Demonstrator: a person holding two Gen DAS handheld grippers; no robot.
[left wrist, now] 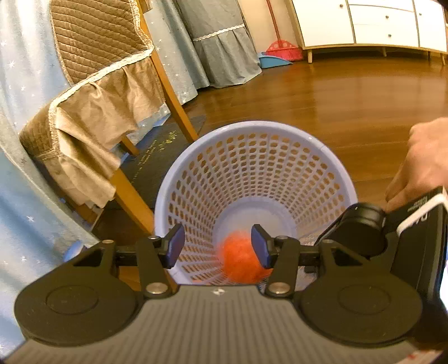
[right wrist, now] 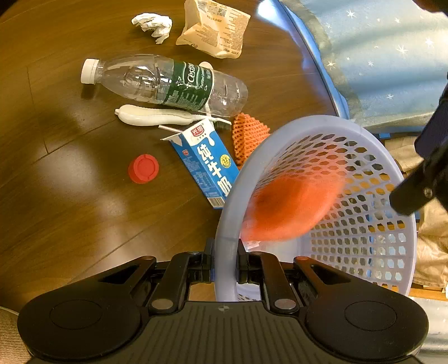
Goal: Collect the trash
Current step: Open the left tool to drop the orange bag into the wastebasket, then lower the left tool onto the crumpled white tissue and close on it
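Between your left gripper's parted fingers, the orange ball drops blurred into the basket. Your right gripper clamps the rim. Deposit step is finishing; next, reach for the carton or bottle on the floor.

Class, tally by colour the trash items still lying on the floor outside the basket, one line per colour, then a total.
White: 2, crumpled paper and toothbrush
Clear: 1, bottle
Beige: 1, wrapper
Blue: 1, milk carton
Red: 1, cap
Orange: 1, foam net
Total: 7
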